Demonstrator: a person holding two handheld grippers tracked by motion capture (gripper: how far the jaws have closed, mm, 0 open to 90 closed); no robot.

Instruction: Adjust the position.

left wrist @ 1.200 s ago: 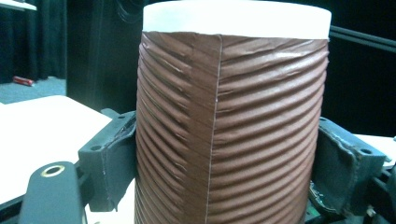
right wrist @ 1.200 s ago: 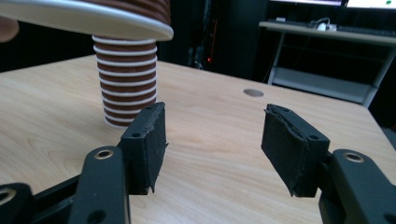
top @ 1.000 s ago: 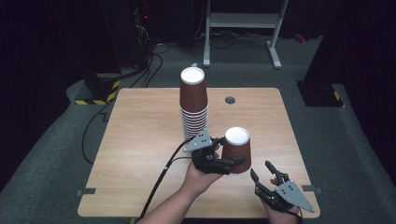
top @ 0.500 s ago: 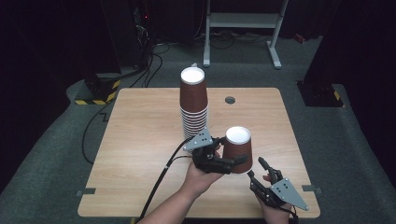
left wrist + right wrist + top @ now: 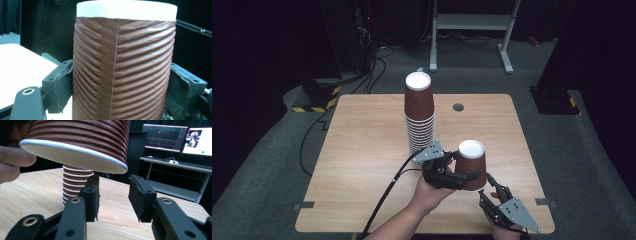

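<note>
A brown ribbed paper cup (image 5: 471, 162) (image 5: 120, 70) (image 5: 82, 135) hangs upside down above the table's front right, white rim at the bottom. My left gripper (image 5: 464, 178) (image 5: 117, 92) is shut on it, one pad on each side of its wall. My right gripper (image 5: 488, 189) (image 5: 113, 192) sits just right of and below the cup, near the table's front edge. Its jaws have just been closing and still stand apart with nothing between them. The cup's rim passes just above their tips. A tall stack of the same cups (image 5: 419, 117) (image 5: 75, 185) stands mid-table.
The wooden table (image 5: 362, 150) has a round cable hole (image 5: 458, 107) at the back. The left gripper's cable (image 5: 387, 200) runs off the front edge. A metal stand (image 5: 472, 22) is on the floor behind. Monitors (image 5: 170, 137) glow beyond the table.
The right gripper's jaws have drawn closer together. The left gripper and its cup have kept still.
</note>
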